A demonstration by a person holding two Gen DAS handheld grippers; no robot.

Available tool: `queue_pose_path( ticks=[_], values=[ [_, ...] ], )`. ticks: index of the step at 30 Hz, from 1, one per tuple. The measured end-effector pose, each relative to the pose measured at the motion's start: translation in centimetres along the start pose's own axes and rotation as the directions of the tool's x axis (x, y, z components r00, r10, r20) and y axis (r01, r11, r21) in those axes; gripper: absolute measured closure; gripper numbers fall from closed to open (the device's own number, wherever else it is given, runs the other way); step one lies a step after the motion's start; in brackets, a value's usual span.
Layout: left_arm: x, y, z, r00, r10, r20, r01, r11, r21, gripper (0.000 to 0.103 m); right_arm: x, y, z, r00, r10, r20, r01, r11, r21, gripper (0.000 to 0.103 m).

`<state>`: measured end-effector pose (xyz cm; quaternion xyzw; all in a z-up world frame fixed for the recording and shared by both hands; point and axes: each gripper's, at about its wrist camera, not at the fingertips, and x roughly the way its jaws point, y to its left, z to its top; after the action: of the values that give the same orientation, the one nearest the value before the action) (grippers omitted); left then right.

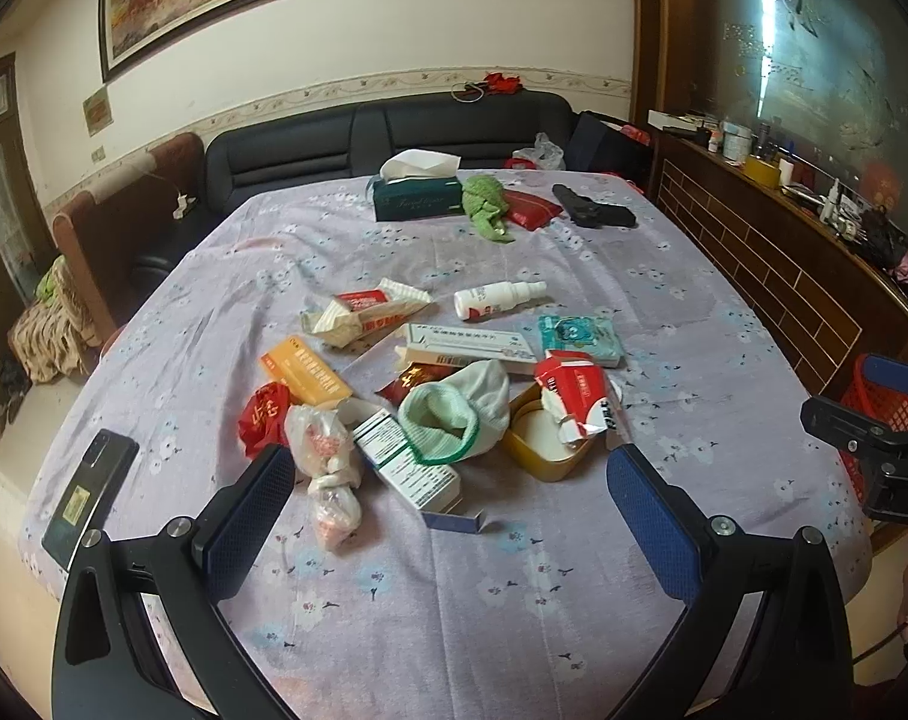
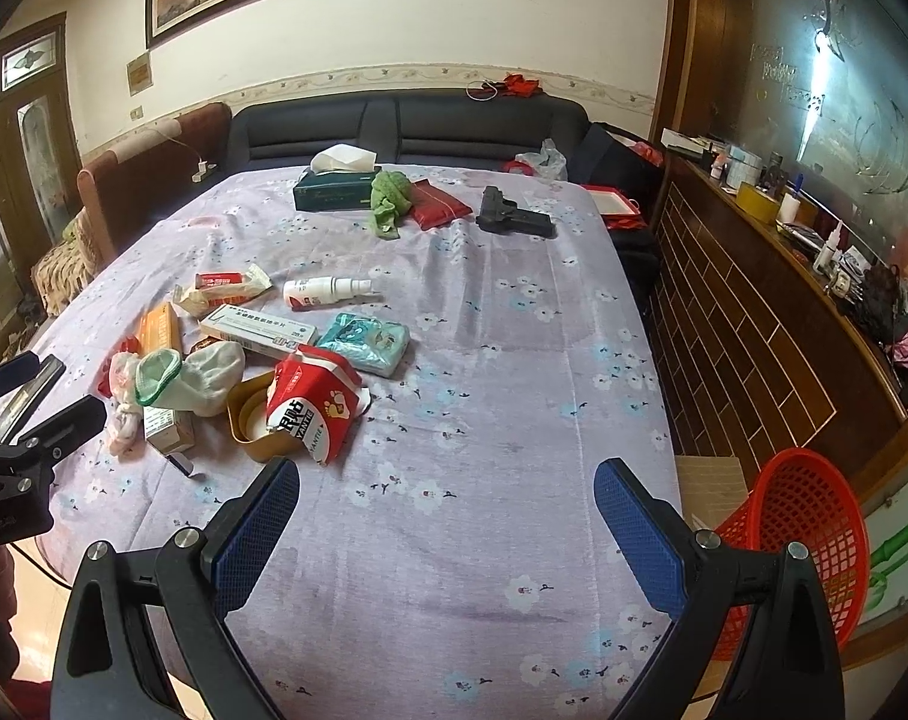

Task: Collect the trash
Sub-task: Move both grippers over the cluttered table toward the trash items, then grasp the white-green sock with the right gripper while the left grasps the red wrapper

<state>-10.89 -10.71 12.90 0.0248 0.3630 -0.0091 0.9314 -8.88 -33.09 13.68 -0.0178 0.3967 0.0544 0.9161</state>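
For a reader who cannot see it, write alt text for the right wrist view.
The open right gripper hovers empty over a floral tablecloth, with a litter pile ahead on its left and a red mesh basket beyond the table's right edge.

The sock [image 1: 460,414] hides part of a box [image 1: 407,468]. The basket [image 1: 880,414] sits half behind the right claw [image 1: 874,414]. The words on the boxes are too small to read.

Right gripper [image 2: 444,501] hangs over the lilac floral tablecloth [image 2: 484,408], fingers spread wide, nothing between them. The torn red-and-white carton [image 2: 312,399] lies just beyond its left finger, touching a gold tin [image 2: 252,420]. Left of the carton: a white sock [image 2: 195,378]. Right of the gripper, off the table edge: a red mesh basket [image 2: 802,534].
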Motion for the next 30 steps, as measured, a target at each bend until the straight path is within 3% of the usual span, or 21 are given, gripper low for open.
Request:
queue_pose_path(
  ticks=[4, 16, 23, 28, 30],
  values=[
    [0.2, 0.7, -0.3, 1.000, 0.003, -0.012, -0.004, 1.000, -0.018, 0.000, 0.4, 0.5, -0.1, 1.000, 0.018, -0.014, -0.018, 1.000, 0.001, 0.003],
    [1.0, 7.6, -1.7, 0.997, 0.031, -0.073, -0.042, 0.989, -0.144, 0.000, 2.0, 4.1, 0.8, 0.992, 0.114, -0.058, -0.116, 0.993, -0.028, 0.010],
    [1.8, 13.5, -2.1, 0.990, 0.048, -0.134, -0.079, 0.968, -0.240, 0.000, 4.0, 8.4, 2.4, 0.953, 0.266, -0.143, -0.277, 0.959, -0.062, 0.018],
    [3.0, 16.5, -2.0, 0.982, 0.014, -0.188, -0.065, 0.962, -0.267, 0.008, 6.6, 12.5, 3.7, 0.908, 0.354, -0.222, -0.376, 0.925, -0.062, 0.018],
    [3.6, 17.3, -1.7, 0.980, -0.008, -0.199, -0.047, 0.961, -0.272, 0.009, 7.5, 13.7, 4.3, 0.904, 0.357, -0.237, -0.380, 0.923, -0.057, 0.018]
  ],
)
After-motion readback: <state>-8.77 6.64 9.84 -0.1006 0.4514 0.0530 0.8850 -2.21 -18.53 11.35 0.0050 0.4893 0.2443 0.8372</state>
